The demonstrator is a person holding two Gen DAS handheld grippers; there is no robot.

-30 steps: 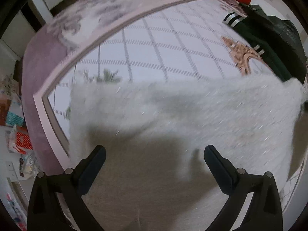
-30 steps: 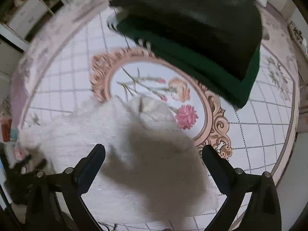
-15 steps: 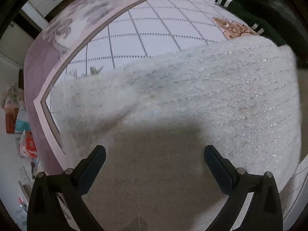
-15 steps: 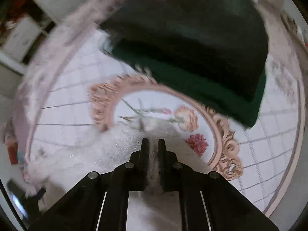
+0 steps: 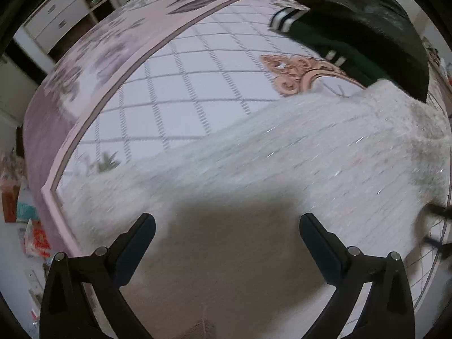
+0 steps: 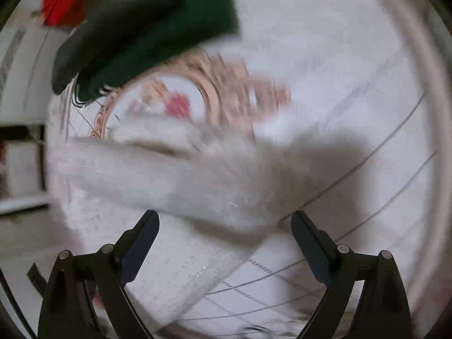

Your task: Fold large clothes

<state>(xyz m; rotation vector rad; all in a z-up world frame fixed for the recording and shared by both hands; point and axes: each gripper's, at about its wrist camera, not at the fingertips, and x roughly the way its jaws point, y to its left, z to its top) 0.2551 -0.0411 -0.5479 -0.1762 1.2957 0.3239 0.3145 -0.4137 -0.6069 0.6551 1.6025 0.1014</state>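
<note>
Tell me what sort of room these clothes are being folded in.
Most likely a bedroom at home. The clothes lie on a bed with a printed floral bedspread; a fuzzy white sweater and a dark green garment rest on it, and a white drawer cabinet stands beyond.

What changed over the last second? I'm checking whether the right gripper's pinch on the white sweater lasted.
No: the right gripper pinched the white fuzzy sweater half a second ago, then let go; its jaws are opening, nothing between them. The left gripper stayed open above the sweater. The dark green garment stayed put.
</note>
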